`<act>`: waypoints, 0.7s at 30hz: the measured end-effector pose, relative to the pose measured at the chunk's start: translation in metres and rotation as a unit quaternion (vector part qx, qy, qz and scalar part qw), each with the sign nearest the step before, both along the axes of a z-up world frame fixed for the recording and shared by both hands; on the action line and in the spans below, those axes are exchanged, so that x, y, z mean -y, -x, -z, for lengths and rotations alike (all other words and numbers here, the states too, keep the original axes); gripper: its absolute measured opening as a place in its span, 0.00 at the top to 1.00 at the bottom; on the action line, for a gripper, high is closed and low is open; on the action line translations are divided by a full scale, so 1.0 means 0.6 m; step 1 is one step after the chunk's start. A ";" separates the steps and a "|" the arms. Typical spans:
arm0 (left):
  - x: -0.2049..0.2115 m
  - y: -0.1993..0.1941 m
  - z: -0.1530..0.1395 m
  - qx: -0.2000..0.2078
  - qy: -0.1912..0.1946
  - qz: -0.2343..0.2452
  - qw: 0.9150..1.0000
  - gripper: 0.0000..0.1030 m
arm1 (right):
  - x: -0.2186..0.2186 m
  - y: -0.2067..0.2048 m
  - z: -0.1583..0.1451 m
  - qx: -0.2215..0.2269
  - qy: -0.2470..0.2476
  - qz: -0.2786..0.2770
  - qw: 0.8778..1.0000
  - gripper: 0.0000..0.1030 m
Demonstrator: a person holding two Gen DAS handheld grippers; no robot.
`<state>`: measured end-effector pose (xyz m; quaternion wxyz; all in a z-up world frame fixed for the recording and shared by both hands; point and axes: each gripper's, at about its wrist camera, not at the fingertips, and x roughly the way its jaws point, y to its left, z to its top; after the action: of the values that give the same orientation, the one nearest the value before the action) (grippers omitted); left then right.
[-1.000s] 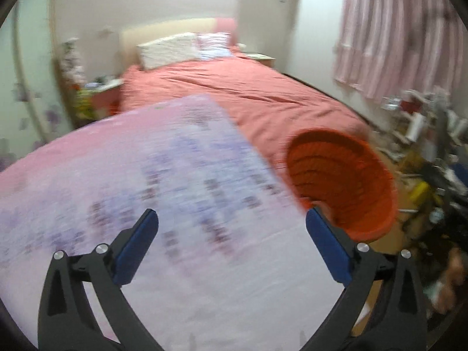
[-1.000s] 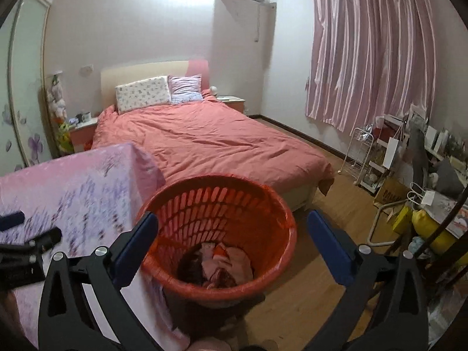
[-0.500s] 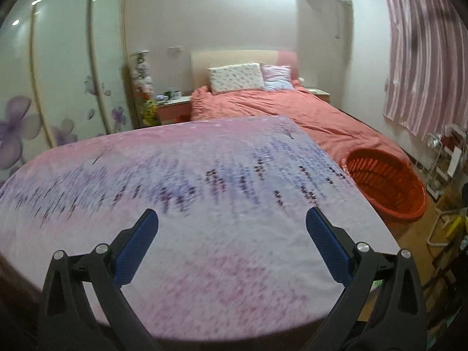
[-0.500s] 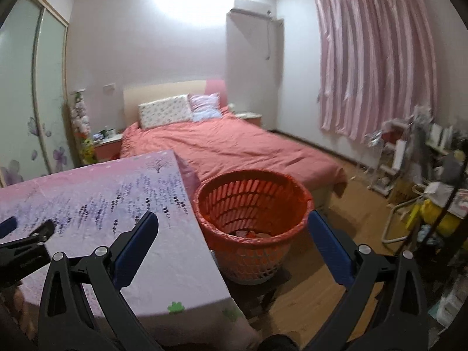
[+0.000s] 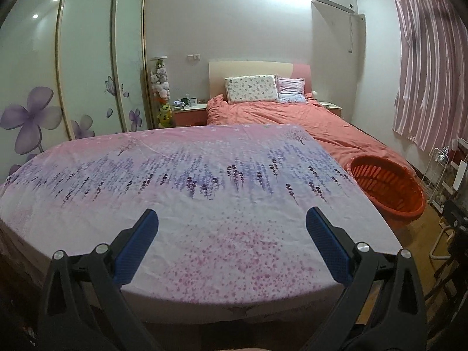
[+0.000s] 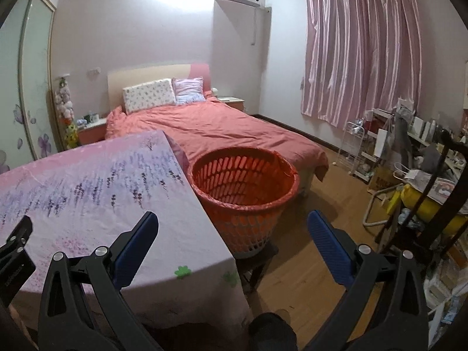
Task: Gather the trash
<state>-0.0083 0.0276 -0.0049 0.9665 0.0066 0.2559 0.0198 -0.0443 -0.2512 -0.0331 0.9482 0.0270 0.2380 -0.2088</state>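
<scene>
Right now we hold the left gripper (image 5: 231, 222) over the near part of a table (image 5: 204, 204) draped in a pink and lavender cloth printed with purple flower sprigs. Its blue-padded jaws are spread wide and hold nothing. We see no loose trash on the cloth in either view.

Our right gripper (image 6: 232, 223) sits off the table's right corner, jaws likewise spread wide and empty, framing the orange basket (image 6: 245, 187). This round plastic basket with slotted walls stands upright on a dark low stand, just beside the right edge of the table and in front of the foot of the bed (image 6: 222, 128). From here we see only its inner walls; its bottom is hidden, so we cannot tell what lies inside. A part of the left gripper shows at the left edge of the right wrist view.

Behind the table, the bed has a coral cover and two pillows. A pink curtain (image 6: 359, 49) hangs on the right wall, above a cluttered rack (image 6: 377, 143) on the wooden floor.
</scene>
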 end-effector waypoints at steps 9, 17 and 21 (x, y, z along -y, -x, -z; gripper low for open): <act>0.000 0.006 0.002 -0.013 0.017 0.009 1.000 0.04 | -0.004 0.005 0.007 -0.020 -0.014 0.006 1.000 0.02; -0.003 0.009 0.004 -0.025 0.034 0.013 0.999 0.04 | -0.002 0.009 0.008 -0.025 -0.032 0.002 0.999 0.02; 0.000 0.013 0.000 -0.021 0.031 0.012 0.999 0.04 | 0.001 0.010 0.007 -0.025 -0.036 0.000 0.999 0.02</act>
<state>-0.0159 0.0277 -0.0051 0.9607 -0.0195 0.2769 0.0003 -0.0500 -0.2517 -0.0372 0.9402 0.0562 0.2693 -0.2010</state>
